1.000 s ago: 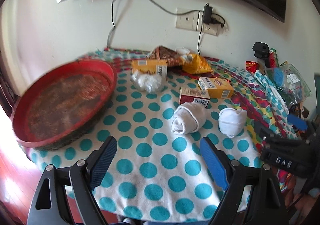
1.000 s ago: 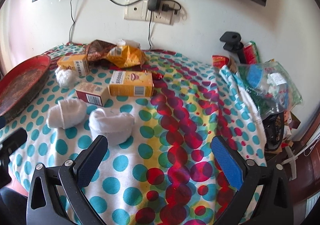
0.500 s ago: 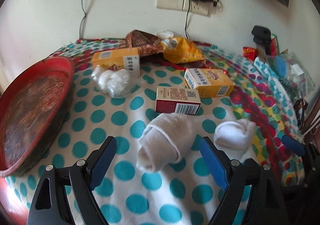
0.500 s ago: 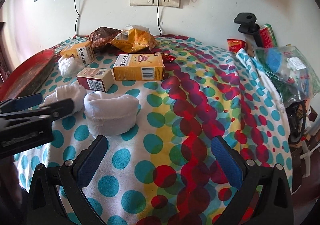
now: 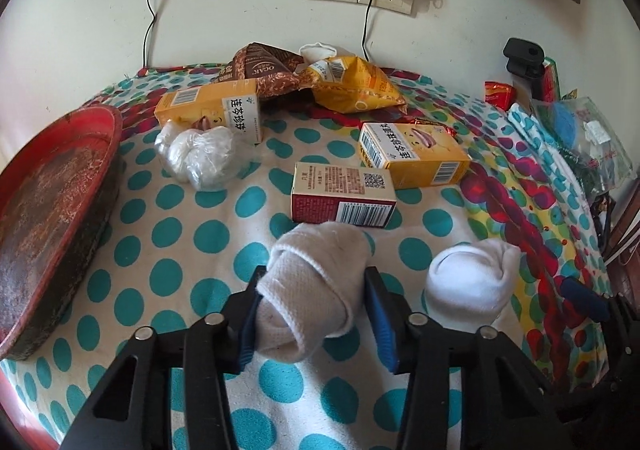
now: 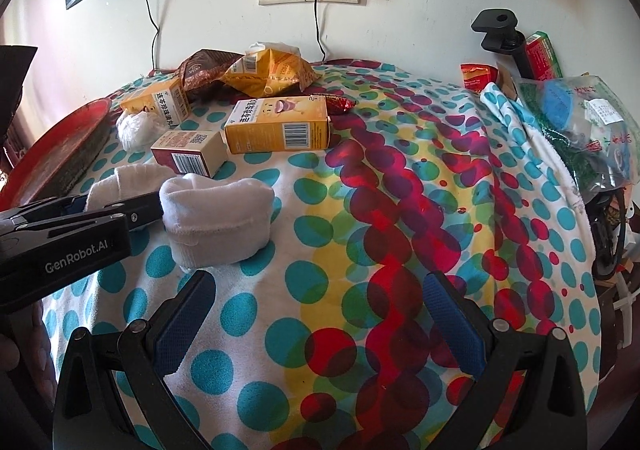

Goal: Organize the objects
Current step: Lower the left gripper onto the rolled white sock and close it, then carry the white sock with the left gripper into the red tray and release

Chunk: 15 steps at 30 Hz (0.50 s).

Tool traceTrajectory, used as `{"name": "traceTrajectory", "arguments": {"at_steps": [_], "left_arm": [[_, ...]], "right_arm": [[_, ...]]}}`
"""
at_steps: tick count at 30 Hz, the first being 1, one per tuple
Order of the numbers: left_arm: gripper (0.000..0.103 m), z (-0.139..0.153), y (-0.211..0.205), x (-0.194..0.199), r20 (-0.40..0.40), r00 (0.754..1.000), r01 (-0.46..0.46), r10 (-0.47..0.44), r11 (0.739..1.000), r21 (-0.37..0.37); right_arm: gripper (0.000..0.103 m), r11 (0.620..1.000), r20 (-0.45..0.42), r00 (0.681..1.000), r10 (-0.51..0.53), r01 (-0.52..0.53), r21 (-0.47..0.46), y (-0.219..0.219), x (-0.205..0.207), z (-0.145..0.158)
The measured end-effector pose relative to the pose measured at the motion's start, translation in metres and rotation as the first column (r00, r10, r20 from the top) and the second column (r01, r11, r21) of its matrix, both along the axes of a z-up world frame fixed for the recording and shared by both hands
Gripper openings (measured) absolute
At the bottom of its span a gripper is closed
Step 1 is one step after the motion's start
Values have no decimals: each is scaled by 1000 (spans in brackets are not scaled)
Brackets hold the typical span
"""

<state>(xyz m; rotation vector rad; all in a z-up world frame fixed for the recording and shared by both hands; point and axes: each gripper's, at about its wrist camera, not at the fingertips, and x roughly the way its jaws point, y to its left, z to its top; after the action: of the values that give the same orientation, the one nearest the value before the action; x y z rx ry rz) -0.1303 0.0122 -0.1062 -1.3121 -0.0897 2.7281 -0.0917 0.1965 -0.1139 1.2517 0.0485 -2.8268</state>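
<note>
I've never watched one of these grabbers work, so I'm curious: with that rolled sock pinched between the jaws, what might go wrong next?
The left gripper pinches the soft cream rolled sock only near one end, so it may unroll or slip out when lifted. The dark red cardboard box touches the sock's far end and could get dragged along. The white rolled sock lies close by the right jaw, so a sideways swing may knock it.

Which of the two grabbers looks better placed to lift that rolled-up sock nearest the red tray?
The left. The left gripper already has its blue fingers closed against both sides of the grey rolled sock. The right gripper is open over bare cloth, beside the white rolled sock.
</note>
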Motion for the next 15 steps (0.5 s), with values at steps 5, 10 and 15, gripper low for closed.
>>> {"name": "traceTrajectory", "arguments": {"at_steps": [5, 10, 15], "left_arm": [[35, 6, -3, 3, -18, 1000, 1, -1, 1000, 11], [34, 18, -12, 10, -62, 998, -24, 24, 1000, -4], [34, 34, -39, 19, -105, 992, -73, 72, 997, -10]], "right_arm": [[103, 1000, 3, 1000, 0, 0, 1, -1, 0, 0], [103, 1000, 0, 1000, 3, -3, 9, -3, 1, 3], [103, 1000, -7, 1000, 5, -5, 17, -6, 4, 7]]}}
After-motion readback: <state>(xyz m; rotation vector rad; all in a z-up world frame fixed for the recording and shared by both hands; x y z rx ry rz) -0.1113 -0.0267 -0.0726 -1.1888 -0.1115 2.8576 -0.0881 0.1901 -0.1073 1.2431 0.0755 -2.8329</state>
